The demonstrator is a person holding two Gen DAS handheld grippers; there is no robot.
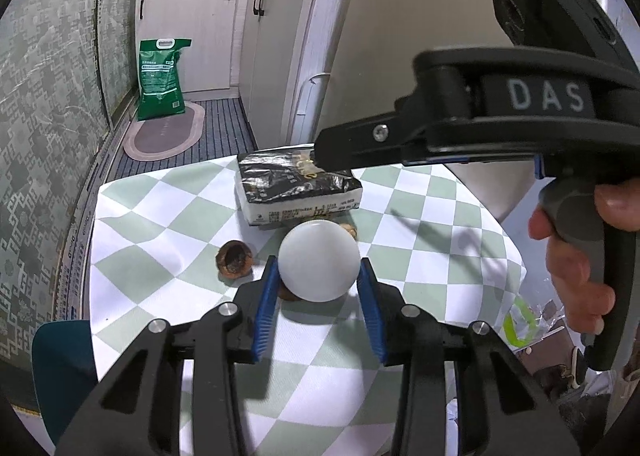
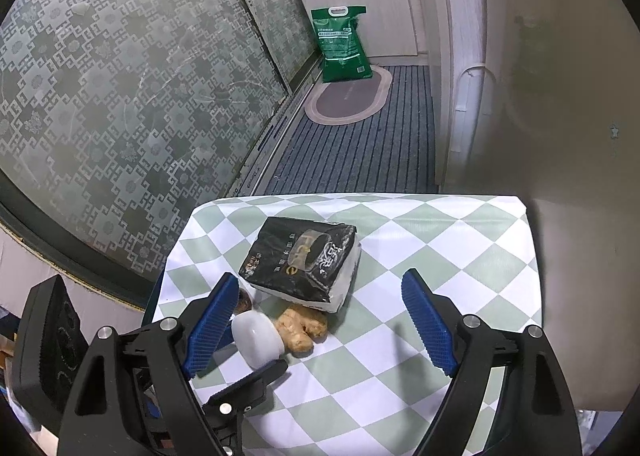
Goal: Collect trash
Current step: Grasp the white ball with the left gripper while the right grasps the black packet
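On the black body of the right gripper (image 1: 340, 144) the white letters "DAS" can be read. The black tissue pack (image 1: 298, 186) and the green bag (image 1: 162, 78) both carry printing, but it is too small to read.

My left claw (image 1: 319, 276) has ribbed blue rubbery pads (image 1: 266, 308) on matt black plastic. The white cap (image 1: 319, 260) looks smooth, matt plastic. The tissue pack (image 2: 304, 260) is glossy crinkled film; the counter (image 2: 440, 256) wears checked cloth.

The white cup (image 1: 318, 260) hides most of the ginger (image 1: 347, 230); the tissue pack (image 1: 298, 186) print is unreadable.
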